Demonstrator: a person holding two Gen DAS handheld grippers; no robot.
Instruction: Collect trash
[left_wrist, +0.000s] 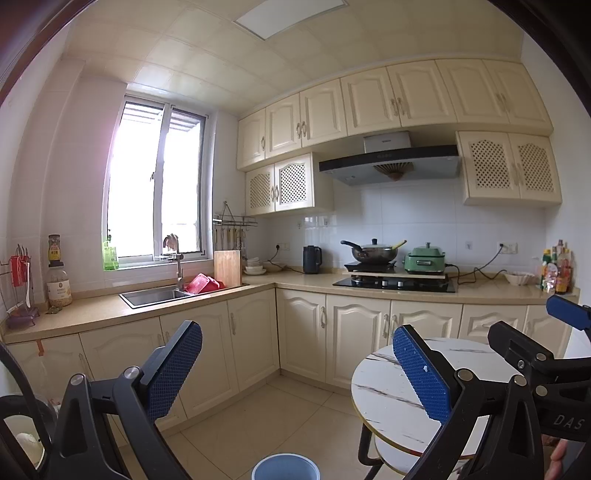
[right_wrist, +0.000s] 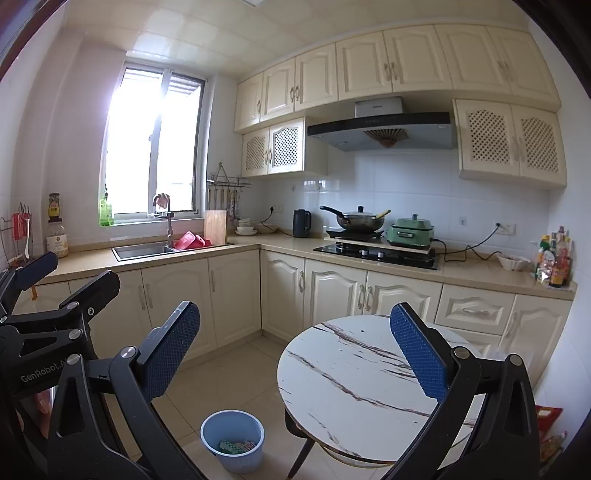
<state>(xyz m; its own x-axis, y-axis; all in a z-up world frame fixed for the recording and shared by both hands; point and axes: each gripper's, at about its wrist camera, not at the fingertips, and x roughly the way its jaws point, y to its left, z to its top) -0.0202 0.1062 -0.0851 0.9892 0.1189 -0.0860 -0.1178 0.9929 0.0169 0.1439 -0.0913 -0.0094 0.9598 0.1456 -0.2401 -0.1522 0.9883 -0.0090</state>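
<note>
**Both hand-held grippers spread wide and empty above the kitchen floor**

While nothing sits between its blue pads, the left hand-held gripper (left_wrist: 297, 373) is spread wide, as is the right hand-held gripper (right_wrist: 295, 354). Below them a blue bin (right_wrist: 232, 439) stands on the tiled floor, just beside the round marble-patterned surface (right_wrist: 354, 373), with scraps of trash (right_wrist: 236, 446) lying inside it.

Both wrist views are held high and level, facing the kitchen corner from mid-room. The round table (left_wrist: 380, 373) (right_wrist: 354, 369), bin (left_wrist: 285, 466) (right_wrist: 232, 439) and counters are shared by the 2 views.
</note>
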